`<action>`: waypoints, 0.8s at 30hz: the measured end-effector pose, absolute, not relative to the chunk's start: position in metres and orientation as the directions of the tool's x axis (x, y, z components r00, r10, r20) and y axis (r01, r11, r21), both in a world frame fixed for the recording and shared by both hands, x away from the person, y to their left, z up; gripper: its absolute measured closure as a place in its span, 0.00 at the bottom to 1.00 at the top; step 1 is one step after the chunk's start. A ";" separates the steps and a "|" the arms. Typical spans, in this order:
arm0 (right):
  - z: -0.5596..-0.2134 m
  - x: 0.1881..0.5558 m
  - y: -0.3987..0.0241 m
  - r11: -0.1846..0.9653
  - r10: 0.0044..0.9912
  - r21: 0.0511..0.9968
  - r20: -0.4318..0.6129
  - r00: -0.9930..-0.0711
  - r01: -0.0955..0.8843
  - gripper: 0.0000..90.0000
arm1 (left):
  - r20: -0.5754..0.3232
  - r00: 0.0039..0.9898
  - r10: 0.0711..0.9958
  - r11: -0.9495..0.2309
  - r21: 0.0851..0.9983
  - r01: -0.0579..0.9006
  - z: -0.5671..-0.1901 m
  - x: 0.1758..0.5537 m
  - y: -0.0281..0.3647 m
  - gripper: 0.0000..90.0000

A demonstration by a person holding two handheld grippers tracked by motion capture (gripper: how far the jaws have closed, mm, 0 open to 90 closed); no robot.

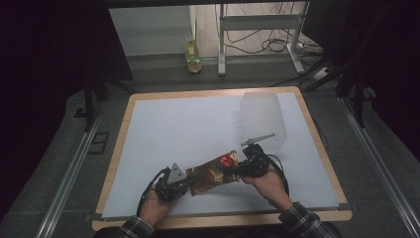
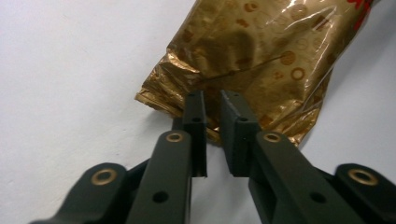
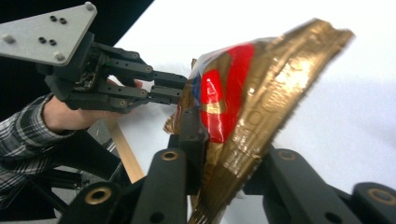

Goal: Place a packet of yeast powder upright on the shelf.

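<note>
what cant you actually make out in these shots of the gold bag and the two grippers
- Print on the gold bag: too small in the high view, blurred in the right gripper view, cut off by the top edge in the left gripper view.
- What is inside the bag: the foil is opaque.
- Far side of the clear plastic container: hazy, and whether anything is in it cannot be told.
- Right gripper: one jaw's tip is hidden behind the bag.
</note>
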State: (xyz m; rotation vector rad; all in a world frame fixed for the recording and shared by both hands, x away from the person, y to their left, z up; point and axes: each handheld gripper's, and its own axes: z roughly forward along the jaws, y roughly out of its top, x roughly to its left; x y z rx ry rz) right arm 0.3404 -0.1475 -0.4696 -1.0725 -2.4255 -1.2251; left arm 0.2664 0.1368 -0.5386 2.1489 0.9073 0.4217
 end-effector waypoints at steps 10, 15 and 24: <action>-0.444 0.341 -0.145 0.481 0.465 0.650 0.380 -0.800 0.589 0.87 | -0.026 0.736 0.677 -0.457 0.768 0.448 -0.535 0.266 0.141 0.72; -0.430 0.343 -0.145 0.527 0.447 0.665 0.313 -0.838 0.529 0.87 | -0.057 0.739 0.671 -0.433 0.779 0.454 -0.534 0.267 0.139 0.63; -0.416 0.348 -0.149 0.569 0.448 0.671 0.231 -0.864 0.475 0.87 | -0.067 0.732 0.678 -0.409 0.793 0.451 -0.533 0.265 0.140 0.44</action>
